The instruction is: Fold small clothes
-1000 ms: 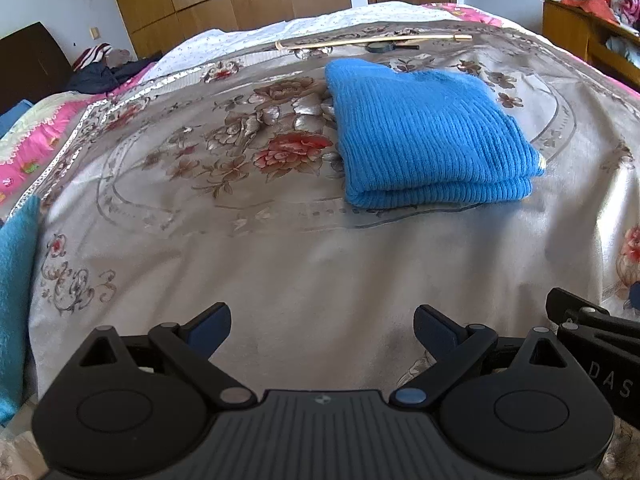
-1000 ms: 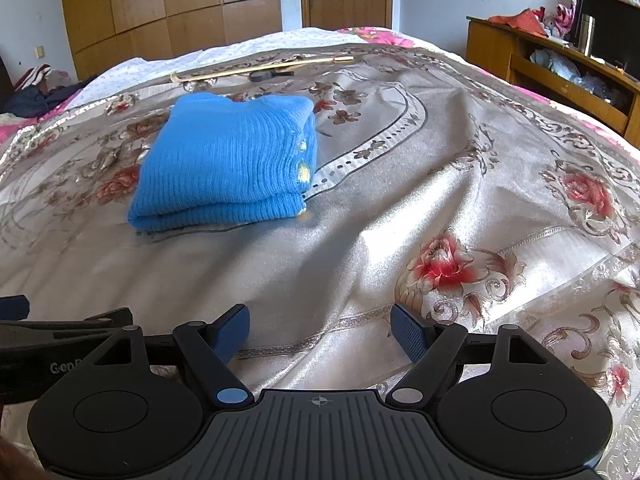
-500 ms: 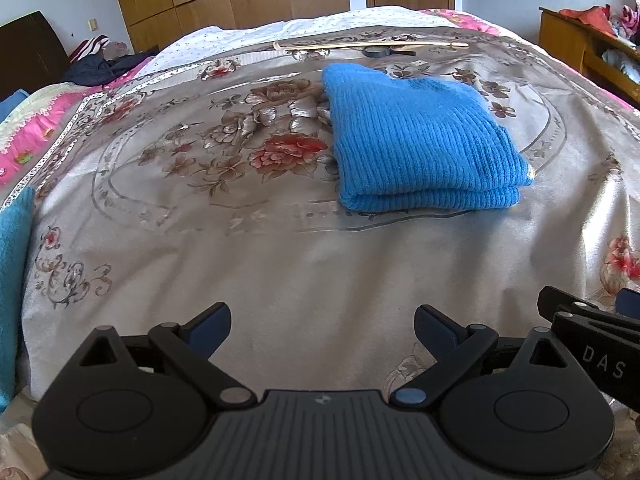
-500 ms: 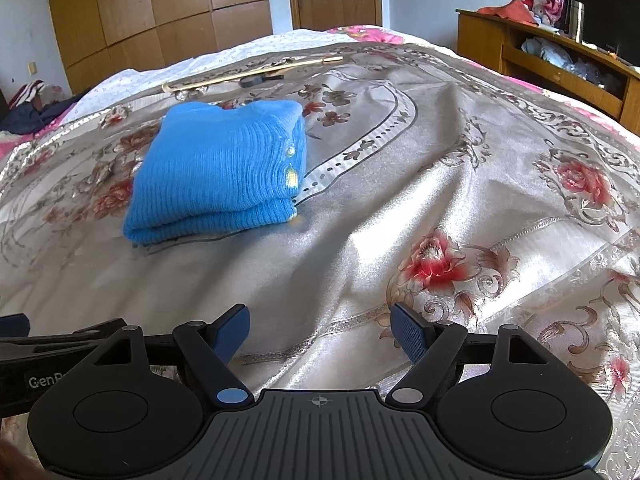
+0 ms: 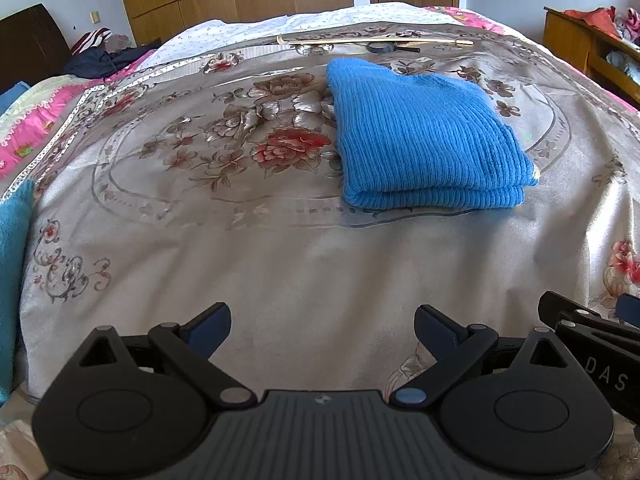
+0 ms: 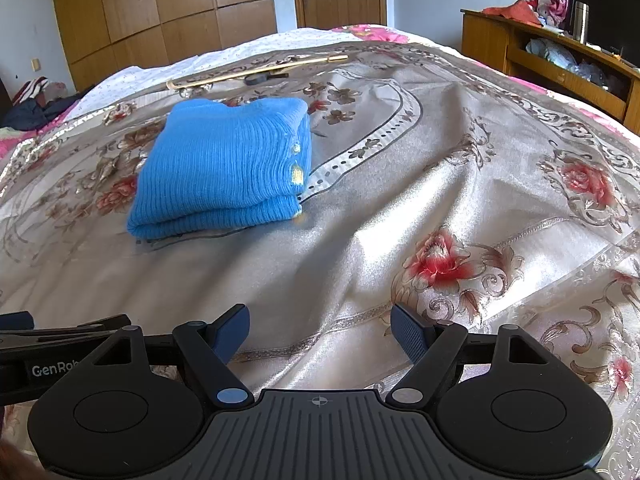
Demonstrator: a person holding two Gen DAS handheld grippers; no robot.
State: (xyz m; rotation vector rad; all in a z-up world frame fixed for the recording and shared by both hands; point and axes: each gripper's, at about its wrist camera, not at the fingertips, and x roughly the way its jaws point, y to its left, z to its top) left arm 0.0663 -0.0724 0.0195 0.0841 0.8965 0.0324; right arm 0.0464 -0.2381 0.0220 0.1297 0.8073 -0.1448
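A blue ribbed knit garment lies folded into a thick rectangle on the floral bedspread; in the right wrist view the same garment sits left of centre, small yellow marks on its right edge. My left gripper is open near the bed's front edge, well short of the garment, nothing between its fingers. My right gripper is open too, beside the left one and equally far from the garment. Each gripper's side pokes into the other's view.
A long thin wooden stick and a dark round-headed object lie at the bed's far end. A teal cloth hangs at the left edge. A wooden shelf unit stands on the right; wardrobes and a door stand behind.
Only slight shifts of both views; the garment stays folded in the same spot and both grippers stay open.
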